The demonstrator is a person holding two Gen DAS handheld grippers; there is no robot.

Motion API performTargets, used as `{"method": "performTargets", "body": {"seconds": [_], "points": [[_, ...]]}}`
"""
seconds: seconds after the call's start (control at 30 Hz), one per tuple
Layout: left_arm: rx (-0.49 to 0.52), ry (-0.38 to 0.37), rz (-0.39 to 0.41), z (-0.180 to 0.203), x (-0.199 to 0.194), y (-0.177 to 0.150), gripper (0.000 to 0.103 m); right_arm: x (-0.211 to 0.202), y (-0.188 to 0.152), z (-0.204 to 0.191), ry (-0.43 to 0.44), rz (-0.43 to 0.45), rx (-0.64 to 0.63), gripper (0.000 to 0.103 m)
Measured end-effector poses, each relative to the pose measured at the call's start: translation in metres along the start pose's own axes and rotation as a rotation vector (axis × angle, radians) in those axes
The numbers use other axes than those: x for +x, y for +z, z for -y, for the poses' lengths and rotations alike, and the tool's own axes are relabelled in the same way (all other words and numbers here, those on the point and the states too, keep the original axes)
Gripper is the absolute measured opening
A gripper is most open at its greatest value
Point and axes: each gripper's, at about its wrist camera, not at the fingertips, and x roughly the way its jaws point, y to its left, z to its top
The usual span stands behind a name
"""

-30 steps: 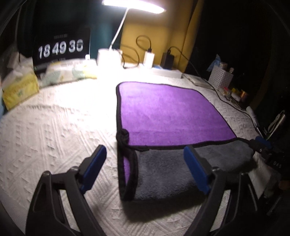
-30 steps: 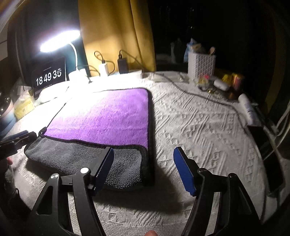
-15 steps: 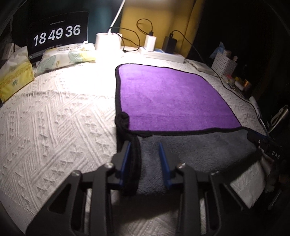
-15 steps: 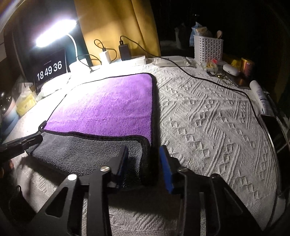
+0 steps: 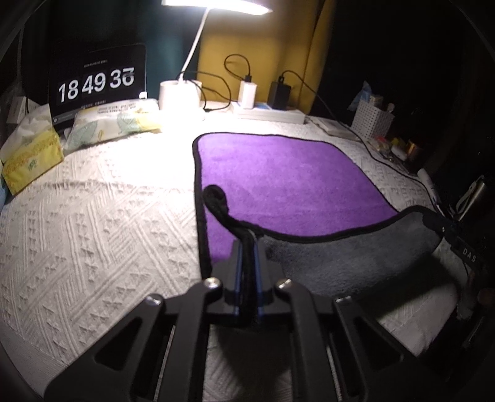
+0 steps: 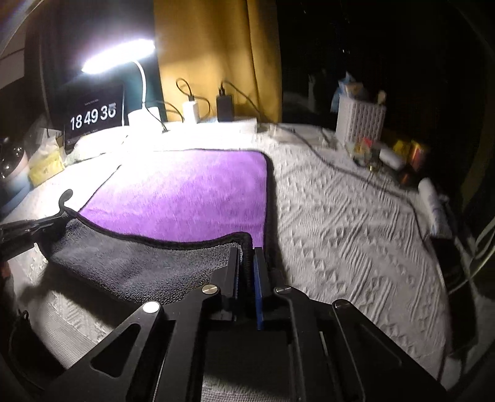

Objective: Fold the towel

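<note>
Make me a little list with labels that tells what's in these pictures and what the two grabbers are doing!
towel: purple on top, grey underside, black trim, near edge lifted and turned up
left gripper: shut on the towel's near left corner
right gripper: shut on the towel's near right corner
table cover: white textured cloth
lamp: white, switched on
clock screen: reads about 18 49 36
tissue box: yellow, far left
white basket: far right

Both views are taken low and close, facing twelve o'clock along the fingers; the towel (image 5: 287, 182) (image 6: 185, 194) is shared.
</note>
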Motion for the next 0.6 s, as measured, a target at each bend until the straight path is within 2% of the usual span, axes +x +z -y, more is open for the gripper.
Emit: {"method": "performTargets", "body": {"seconds": [0.6], "points": [[-0.013, 0.020, 0.127, -0.014, -0.003, 0.043, 0.007, 0.004, 0.062, -0.005, -0.023, 0.125, -0.062, 0.008]]}}
